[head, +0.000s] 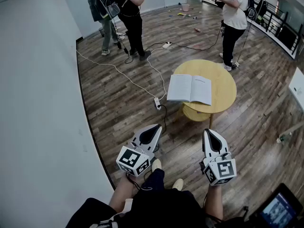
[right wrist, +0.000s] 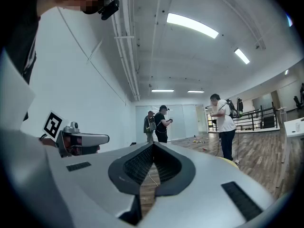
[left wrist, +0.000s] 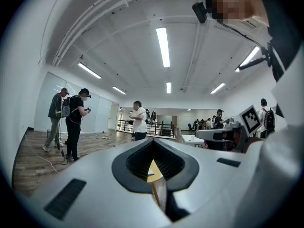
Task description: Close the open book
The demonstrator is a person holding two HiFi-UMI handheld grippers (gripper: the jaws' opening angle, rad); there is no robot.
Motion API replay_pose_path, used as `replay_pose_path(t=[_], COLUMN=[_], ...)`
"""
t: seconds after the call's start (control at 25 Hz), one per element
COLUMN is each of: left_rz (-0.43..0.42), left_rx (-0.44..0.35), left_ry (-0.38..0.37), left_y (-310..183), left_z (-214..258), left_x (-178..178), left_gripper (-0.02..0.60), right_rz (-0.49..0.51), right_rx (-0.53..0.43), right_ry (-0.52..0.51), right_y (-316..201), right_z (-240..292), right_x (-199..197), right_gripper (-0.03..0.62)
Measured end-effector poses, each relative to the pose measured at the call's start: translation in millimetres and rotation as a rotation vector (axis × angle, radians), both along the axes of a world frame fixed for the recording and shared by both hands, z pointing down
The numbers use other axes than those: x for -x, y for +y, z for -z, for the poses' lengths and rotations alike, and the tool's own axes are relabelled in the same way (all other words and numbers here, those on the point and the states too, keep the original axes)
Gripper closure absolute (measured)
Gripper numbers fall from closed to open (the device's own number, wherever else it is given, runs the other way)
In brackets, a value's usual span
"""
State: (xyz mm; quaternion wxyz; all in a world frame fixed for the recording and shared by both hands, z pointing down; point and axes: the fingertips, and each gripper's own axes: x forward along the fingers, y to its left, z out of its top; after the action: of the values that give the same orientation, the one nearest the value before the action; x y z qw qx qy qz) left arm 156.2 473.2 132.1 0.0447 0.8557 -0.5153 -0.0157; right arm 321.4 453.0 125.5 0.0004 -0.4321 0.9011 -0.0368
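On the round yellow counter (head: 227,90), well ahead of the person, the book (head: 190,89) lies open, pages up, toward the counter's left side. By the look of it, nothing of the task is done. The left tongs (head: 156,127) and right tongs (head: 209,133) are held low, close to the person's knees and well apart from the counter. Both pairs have their tips together and nothing clamped between them. What is left is everything: reach the book, catch one cover, fold it over.

Only the head view shows the book, and how far the tongs are from it. The left gripper view catches just a sliver of yellow counter through the gap behind its tips. The right gripper view looks past the book to floor, a cable and people (right wrist: 223,120) standing beyond.
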Motion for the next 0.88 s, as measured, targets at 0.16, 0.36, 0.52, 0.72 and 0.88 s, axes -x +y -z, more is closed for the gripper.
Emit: replay_pose_path(t=[0.16,0.36,0.52,0.72,0.88], left_rz=[0.012,-0.034,-0.085,-0.137,-0.142], left_rx=[-0.008,-0.04,-0.04,-0.004,0.005], left_ry=[-0.006,-0.036,-0.03,-0.013,0.008], left_y=[-40.8,-126.1,-193.0,-261.2,-312.5], left_z=[-7.3,-3.8,2.3,-11.3,-28.5], left_x=[34.9,94.5,146.6,178.1,175.6], left_gripper=[0.584,0.584,0.584,0.584,0.584], right_rz=[-0.003,-0.028,-0.076,-0.121,-0.125], right_rx=[-0.006,-0.033,-0.032,0.01,0.067], right_ry=[0.017,-0.017,0.023,0.07,0.1], right_y=[-42.2,-117.9,-176.4,-242.9,-300.6], right_z=[-5.5,-0.2,3.9,-5.1,-31.8], right_x=[31.2,91.8,146.2,189.3,194.1], right_gripper=[0.597,0.597,0.597,0.597,0.597])
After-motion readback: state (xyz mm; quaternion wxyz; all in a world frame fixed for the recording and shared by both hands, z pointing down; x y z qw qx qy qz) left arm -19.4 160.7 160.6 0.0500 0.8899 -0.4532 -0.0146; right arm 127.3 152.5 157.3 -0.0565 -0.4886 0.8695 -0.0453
